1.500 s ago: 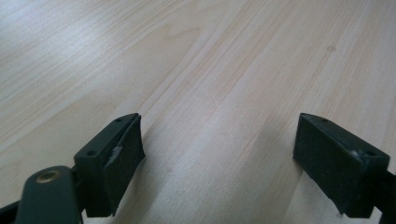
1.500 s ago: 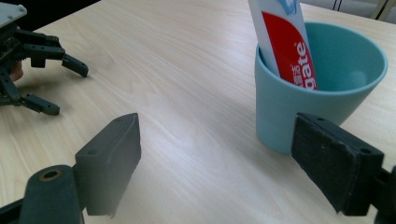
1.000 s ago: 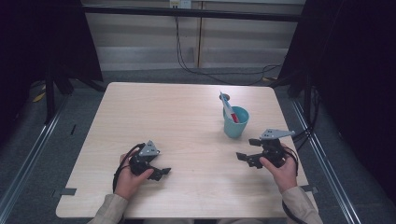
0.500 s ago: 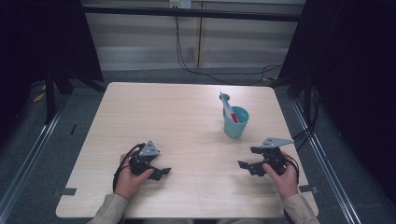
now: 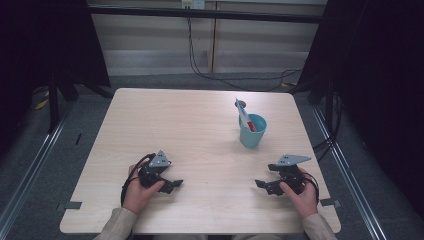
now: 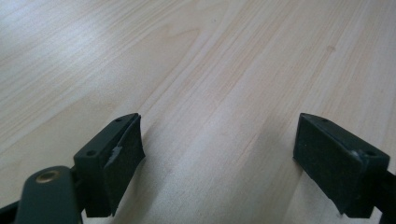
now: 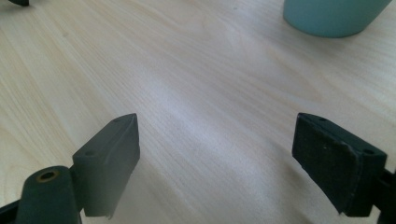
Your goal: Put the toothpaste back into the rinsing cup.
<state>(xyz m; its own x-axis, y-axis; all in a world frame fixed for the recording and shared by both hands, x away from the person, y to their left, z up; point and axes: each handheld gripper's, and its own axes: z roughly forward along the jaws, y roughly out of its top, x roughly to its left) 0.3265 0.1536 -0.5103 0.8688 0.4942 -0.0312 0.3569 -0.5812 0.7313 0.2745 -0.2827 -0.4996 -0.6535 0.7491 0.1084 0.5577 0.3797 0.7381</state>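
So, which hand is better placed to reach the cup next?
Right. The right gripper lies just below the cup, fingers open and empty; the left gripper is farther off across the table.

bg: pale wood table (image 5: pixel 200 125) | grey floor (image 5: pixel 60 165) | dark curtains (image 5: pixel 45 45) both sides | cables (image 5: pixel 210 75) behind

The table (image 5: pixel 200 125) has a pale wood-grain top, roughly square with rounded corners, standing on a grey floor (image 5: pixel 75 130). A teal cup (image 5: pixel 252 131) stands upright on the right half, toward the far side, with a flat white-and-red item leaning out of it past its far rim. At the near edge the left gripper (image 5: pixel 172 185) and the right gripper (image 5: pixel 263 186) rest low on the surface, well apart, jaws spread with bare wood between them. Tape tabs mark the near corners.
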